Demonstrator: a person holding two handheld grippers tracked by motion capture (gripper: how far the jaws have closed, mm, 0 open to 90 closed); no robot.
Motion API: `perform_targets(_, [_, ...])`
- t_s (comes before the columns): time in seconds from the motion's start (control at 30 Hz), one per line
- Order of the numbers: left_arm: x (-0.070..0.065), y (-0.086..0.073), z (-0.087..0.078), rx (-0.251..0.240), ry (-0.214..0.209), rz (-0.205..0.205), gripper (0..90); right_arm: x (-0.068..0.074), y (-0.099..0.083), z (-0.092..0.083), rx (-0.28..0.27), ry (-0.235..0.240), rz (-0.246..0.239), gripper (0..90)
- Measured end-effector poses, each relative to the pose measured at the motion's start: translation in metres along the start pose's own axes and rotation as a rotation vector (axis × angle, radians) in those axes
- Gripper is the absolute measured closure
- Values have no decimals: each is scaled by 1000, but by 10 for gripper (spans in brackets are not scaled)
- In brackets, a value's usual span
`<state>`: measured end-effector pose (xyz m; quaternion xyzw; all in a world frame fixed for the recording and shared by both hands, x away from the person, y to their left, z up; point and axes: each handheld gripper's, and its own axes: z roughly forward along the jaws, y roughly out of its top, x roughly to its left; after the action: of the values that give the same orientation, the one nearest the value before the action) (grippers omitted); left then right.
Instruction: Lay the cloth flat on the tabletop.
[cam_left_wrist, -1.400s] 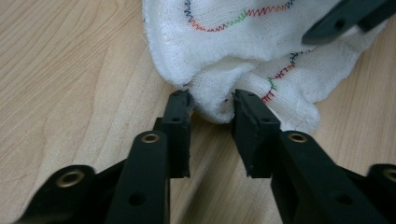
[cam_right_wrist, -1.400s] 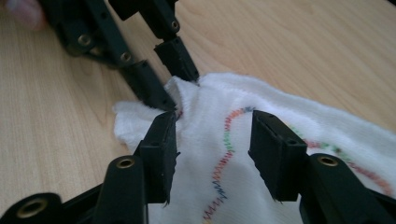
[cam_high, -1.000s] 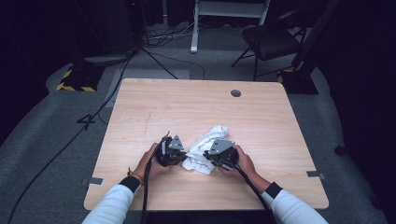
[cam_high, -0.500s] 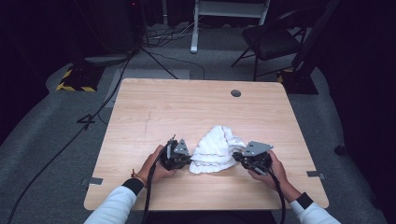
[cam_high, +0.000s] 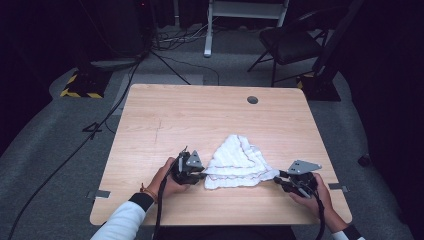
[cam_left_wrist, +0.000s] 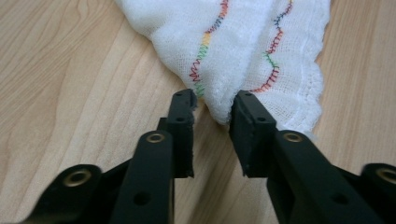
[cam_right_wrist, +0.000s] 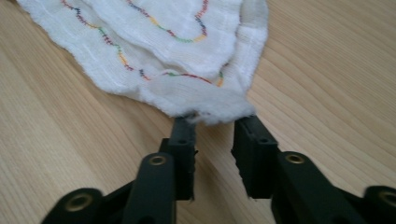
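Note:
A white gauze cloth (cam_high: 235, 162) with a wavy multicoloured stitch line lies spread in a rough triangle on the wooden table (cam_high: 200, 120), near its front. My left gripper (cam_high: 202, 175) sits at the cloth's left corner. Its jaws have just been opening, and in the left gripper view (cam_left_wrist: 212, 105) the cloth's corner (cam_left_wrist: 243, 42) lies loose between them. My right gripper (cam_high: 277, 179) is at the cloth's right corner, and its jaws have also just been opening. In the right gripper view (cam_right_wrist: 215, 123) the cloth's edge (cam_right_wrist: 163, 46) rests at their tips, unpinched.
A round cable hole (cam_high: 252, 100) sits near the table's far right edge. Bare wood stretches behind the cloth. Beyond the table stand a dark chair (cam_high: 290, 45) and a white stand (cam_high: 245, 7), with cables on the floor at the left (cam_high: 100, 125).
My right gripper moved to the right, drawing the bunched cloth out flat and wide. Both grippers' jaws went from shut on the cloth to open. The left hand stayed put.

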<state>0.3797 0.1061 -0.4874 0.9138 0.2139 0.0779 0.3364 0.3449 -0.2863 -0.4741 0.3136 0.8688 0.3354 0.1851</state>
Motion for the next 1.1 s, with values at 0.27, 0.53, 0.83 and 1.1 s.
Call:
perform_targets(0.27, [-3, 8, -6, -70, 23, -37, 407, -18, -12, -21, -61, -11, 73, 532])
perform_targets(0.53, [-17, 35, -4, -108, 28, 25, 287, -21, -4, -27, -127, -24, 70, 523])
perform_targets(0.83, [-37, 74, 28, -82, 2, 118, 285, -11, 6, -1, -67, -5, 8, 507])
perform_targets(1.1, [-52, 109, 70, -39, -42, 155, 380, -10, -4, 17, 11, -2, -2, 498])
